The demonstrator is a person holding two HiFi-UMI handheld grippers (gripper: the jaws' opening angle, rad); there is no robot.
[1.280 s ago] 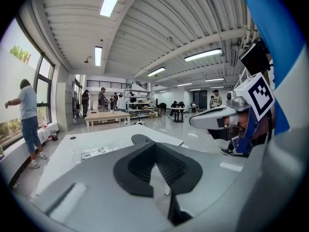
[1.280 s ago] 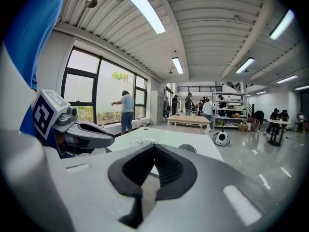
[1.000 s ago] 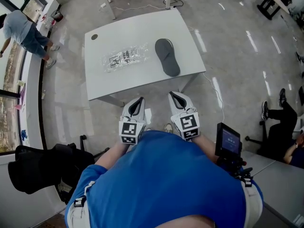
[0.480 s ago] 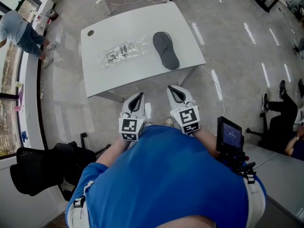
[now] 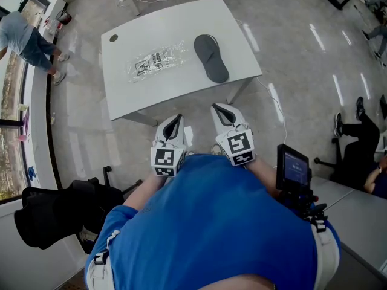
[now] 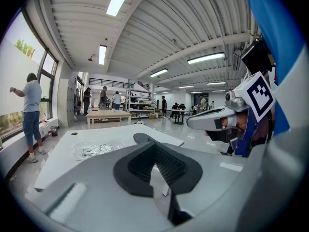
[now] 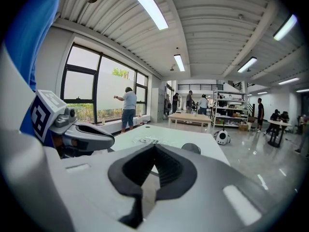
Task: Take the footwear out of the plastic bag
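On the white table a flat, crumpled clear plastic bag lies left of a dark grey slipper, which rests outside the bag with a gap between them. Both grippers hang below the table's near edge, in front of the person's blue shirt, away from both objects. My left gripper is shut and holds nothing. So is my right gripper. The left gripper view shows the bag and slipper ahead on the table. In the right gripper view the bag and slipper lie far ahead.
A small round hole marks the table's far left corner. A black chair stands at lower left, and a screen on a mount at the right. One person stands by the window; another sits at the right.
The head view has shifted a little, so the table sits slightly higher in the picture. The bag, the slipper and both grippers have kept their places.
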